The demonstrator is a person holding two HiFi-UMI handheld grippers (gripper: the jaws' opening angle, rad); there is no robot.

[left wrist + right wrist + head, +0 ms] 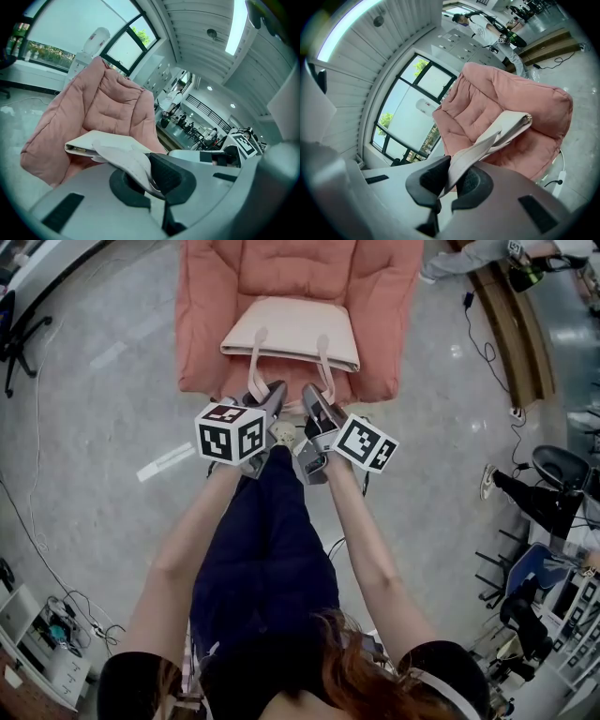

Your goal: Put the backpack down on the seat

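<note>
A cream backpack [292, 332] lies flat on the pink cushioned seat [384, 306], its two straps running back toward me. My left gripper [272, 395] is shut on the left strap [255, 362]; in the left gripper view the pale strap [123, 159] is pinched between the dark pads. My right gripper [311, 397] is shut on the right strap [324, 367], and the right gripper view shows that strap [474, 154] clamped in the jaws with the backpack [511, 127] resting on the seat cushion [543, 122] beyond.
The pink chair stands on a grey polished floor [103, 381]. A wooden bench [514, 334] with cables lies at the right, office chairs [553, 493] and clutter further right. A strip of white tape [165, 462] lies on the floor at the left.
</note>
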